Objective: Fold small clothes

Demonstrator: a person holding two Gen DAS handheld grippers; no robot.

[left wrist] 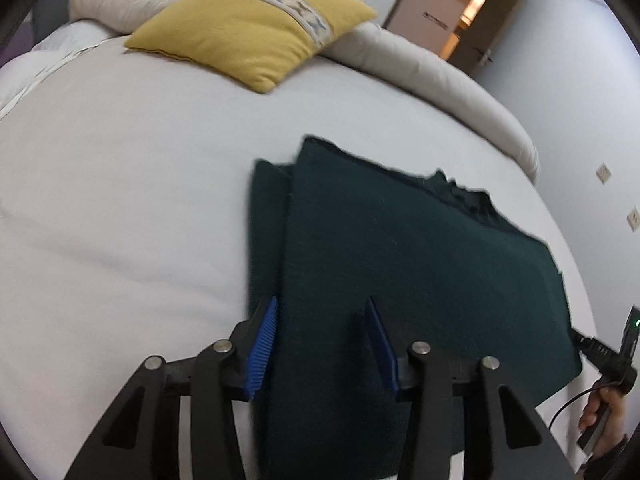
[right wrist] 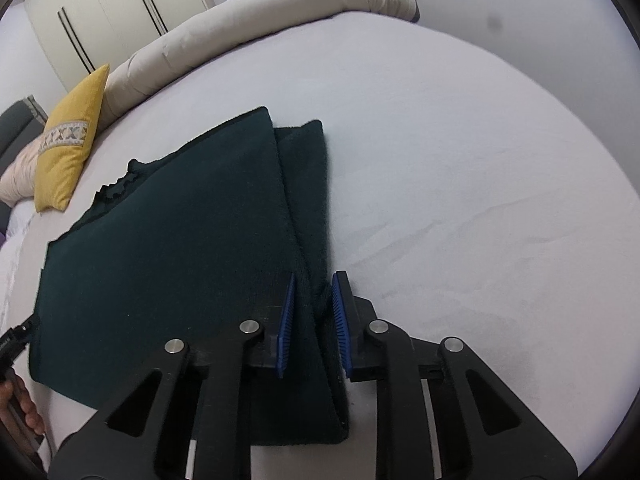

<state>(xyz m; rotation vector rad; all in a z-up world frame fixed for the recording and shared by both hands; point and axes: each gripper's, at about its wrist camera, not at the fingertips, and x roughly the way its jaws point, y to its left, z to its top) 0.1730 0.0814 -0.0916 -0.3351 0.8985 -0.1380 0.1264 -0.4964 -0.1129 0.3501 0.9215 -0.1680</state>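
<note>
A dark green garment [left wrist: 400,264] lies partly folded on the white bed sheet [left wrist: 120,208], with one side flap laid over its body. My left gripper [left wrist: 322,308] is open, its blue pads [left wrist: 264,344] spread over the garment's near left edge. In the right wrist view the garment [right wrist: 168,248] fills the lower left. My right gripper [right wrist: 314,296] is open a little, with the folded right edge of the garment between its blue pads [right wrist: 342,320]; I cannot tell whether they touch the cloth.
A yellow pillow [left wrist: 248,28] and a beige rolled duvet [left wrist: 432,72] lie at the far side of the bed. An open doorway [left wrist: 460,12] and a grey wall are at the right. Wardrobe doors [right wrist: 108,12] stand beyond the bed.
</note>
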